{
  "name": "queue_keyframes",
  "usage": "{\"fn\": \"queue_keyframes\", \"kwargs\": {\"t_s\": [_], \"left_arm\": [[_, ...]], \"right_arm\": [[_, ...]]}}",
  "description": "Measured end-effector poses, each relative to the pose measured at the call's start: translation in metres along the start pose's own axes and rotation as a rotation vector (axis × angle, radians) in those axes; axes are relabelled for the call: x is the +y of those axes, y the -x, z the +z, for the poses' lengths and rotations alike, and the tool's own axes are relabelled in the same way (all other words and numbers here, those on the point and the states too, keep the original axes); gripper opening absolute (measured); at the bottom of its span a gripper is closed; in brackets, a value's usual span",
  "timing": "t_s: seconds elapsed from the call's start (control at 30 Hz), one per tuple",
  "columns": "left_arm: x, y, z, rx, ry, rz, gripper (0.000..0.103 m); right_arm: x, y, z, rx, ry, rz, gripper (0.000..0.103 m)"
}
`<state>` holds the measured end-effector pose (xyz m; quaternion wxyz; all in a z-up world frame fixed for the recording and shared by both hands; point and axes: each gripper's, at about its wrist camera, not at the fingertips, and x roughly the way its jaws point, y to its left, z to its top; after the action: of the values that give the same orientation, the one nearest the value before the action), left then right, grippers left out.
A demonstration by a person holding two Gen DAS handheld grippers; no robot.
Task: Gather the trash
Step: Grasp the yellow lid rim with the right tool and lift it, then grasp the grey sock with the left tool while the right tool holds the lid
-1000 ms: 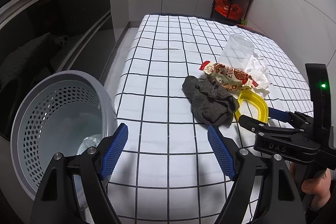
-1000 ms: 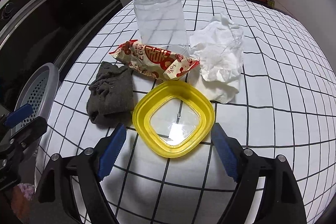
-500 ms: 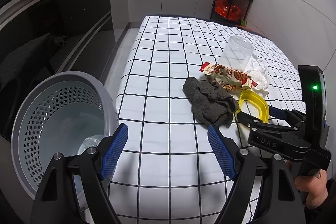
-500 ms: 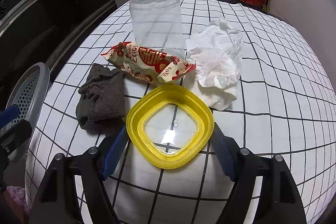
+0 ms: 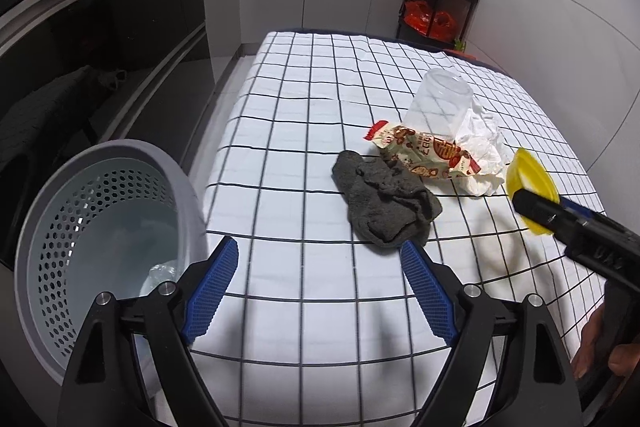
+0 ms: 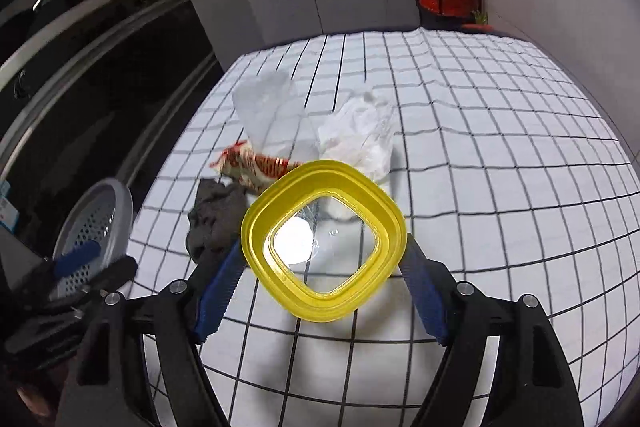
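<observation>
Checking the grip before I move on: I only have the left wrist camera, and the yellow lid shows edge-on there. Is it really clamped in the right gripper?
Observer: Yes. The right wrist view shows the yellow lid face-on in the right gripper, with a blue pad pressed against each side.
Operator: Is it solid yellow all over?
Observer: No. Only the rim is yellow. The middle is a clear window, and the tablecloth shows through it.

Snack wrapper: red print, unreadable; no other legible text.
</observation>
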<state>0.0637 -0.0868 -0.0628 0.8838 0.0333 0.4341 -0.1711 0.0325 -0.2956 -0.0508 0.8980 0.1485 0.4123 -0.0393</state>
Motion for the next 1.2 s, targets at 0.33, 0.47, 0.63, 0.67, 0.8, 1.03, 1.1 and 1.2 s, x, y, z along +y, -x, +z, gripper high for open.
{"fn": "queue_keyframes", "kwargs": {"t_s": [0.33,0.47,0.63,0.67,0.8,1.03,1.1,1.2], "left_arm": [[-0.035,-0.025,0.014,-0.006,-0.049,0.021,0.093],[-0.045,-0.037,0.021,0.000,-0.059,0.034,0.095],[-0.051,-0.049,0.026,0.006,-0.061,0.044,0.096],[-0.051,-0.052,0.026,0.012,-0.056,0.044,0.096],[-0.049,-0.063,0.029,0.041,-0.028,0.042,0.096],[-0.052,-0.076,0.030,0.058,-0.029,0.053,0.096],[-0.053,-0.078,0.030,0.064,-0.030,0.050,0.096],[-0.052,-0.079,0.028,0.071,-0.019,0.023,0.084]], "right_arm": [[-0.017,0.025,0.020,-0.065,-0.063,0.032,0.074],[-0.022,0.031,0.022,-0.074,-0.086,0.044,0.074],[-0.025,0.036,0.023,-0.081,-0.090,0.058,0.074],[-0.025,0.036,0.024,-0.083,-0.091,0.062,0.074],[-0.024,0.037,0.026,-0.083,-0.092,0.076,0.074],[-0.020,0.035,0.026,-0.076,-0.083,0.085,0.074],[-0.019,0.035,0.025,-0.073,-0.083,0.085,0.074],[-0.019,0.034,0.025,-0.073,-0.083,0.085,0.074]]}}
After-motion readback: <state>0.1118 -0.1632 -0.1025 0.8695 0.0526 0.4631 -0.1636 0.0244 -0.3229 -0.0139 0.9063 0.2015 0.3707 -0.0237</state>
